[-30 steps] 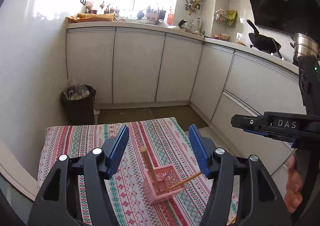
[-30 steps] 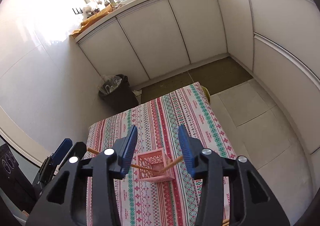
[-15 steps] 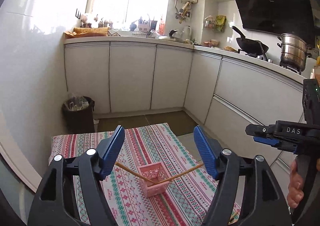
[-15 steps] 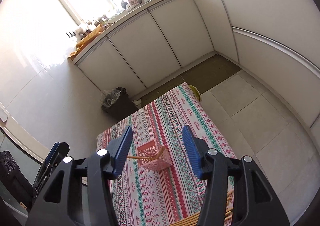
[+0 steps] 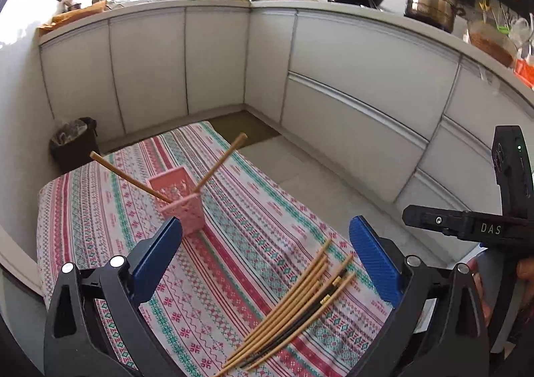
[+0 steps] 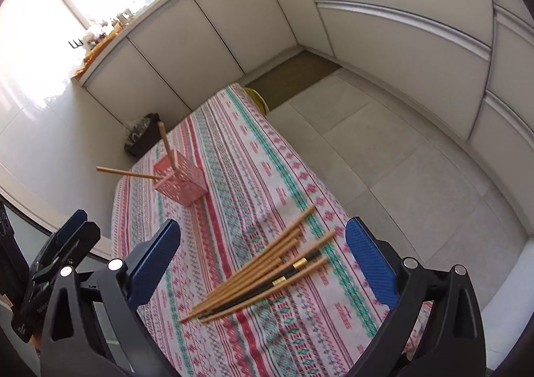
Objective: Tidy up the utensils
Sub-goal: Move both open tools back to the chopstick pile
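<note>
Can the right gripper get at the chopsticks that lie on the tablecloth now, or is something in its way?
Probably yes. The right gripper is open, its jaws having just been opening, with nothing between them. The loose chopsticks lie flat on the tablecloth just ahead of it. The pink basket stands farther back, clear of the path.

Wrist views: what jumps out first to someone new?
The pink basket standing on the striped tablecloth, with two wooden chopsticks sticking out of it at splayed angles. Nearer the cameras, a loose bundle of chopsticks, wooden plus a couple of black ones, lies flat on the cloth. Both the left gripper and right gripper frame that bundle with jaws wide open, having just been opening, nothing between the pads.
</note>
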{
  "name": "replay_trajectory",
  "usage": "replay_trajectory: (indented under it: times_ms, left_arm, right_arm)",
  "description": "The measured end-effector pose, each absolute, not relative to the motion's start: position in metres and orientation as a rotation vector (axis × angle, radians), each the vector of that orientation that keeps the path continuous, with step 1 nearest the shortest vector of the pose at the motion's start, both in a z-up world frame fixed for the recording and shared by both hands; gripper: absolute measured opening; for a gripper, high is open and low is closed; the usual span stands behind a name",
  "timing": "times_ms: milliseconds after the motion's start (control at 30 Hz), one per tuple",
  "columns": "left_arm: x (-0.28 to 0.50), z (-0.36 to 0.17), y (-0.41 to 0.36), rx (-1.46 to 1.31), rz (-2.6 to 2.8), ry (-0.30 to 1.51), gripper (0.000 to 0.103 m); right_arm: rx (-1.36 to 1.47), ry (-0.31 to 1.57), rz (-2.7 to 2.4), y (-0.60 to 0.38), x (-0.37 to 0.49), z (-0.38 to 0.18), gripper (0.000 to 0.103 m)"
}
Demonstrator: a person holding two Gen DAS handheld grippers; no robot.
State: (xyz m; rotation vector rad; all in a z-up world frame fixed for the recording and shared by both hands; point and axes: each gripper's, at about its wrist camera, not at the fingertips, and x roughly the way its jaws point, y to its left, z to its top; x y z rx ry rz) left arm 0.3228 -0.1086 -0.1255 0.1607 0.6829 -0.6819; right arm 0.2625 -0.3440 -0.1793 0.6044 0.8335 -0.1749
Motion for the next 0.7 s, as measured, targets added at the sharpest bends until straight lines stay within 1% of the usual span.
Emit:
replay_trajectory:
  times_ms: [133, 267, 400, 600, 633, 700]
  left_arm:
    - [0.321, -0.15, -0.132, 0.245, -0.752, 0.768, 0.096]
    - [0.322, -0.174, -0.171, 0.414, -0.855, 0.865, 0.096]
    - [0.33, -0.198, -0.216, 0.581, -0.949, 0.968, 0.096]
    - [0.353, -0.247, -0.285, 0.755, -1.068, 1.141, 0.095]
    - [0.357, -0.256, -0.294, 0.773, -1.076, 1.174, 0.094]
    - [0.368, -0.274, -0.312, 0.81, -1.081, 1.243, 0.083]
  right_arm:
    - [0.614, 0.935, -0.249, -0.349, 0.24, -0.213, 0.096]
    - [0.627, 1.038, -0.32, -0.361, 0.221, -0.241, 0.096]
    - [0.64, 1.075, -0.38, -0.378, 0.202, -0.253, 0.096]
    - [0.763, 1.11, -0.372, -0.403, 0.198, -0.267, 0.096]
    - [0.789, 1.118, -0.361, -0.406, 0.198, -0.27, 0.096]
    - [0.83, 1.13, -0.342, -0.409, 0.2, -0.274, 0.096]
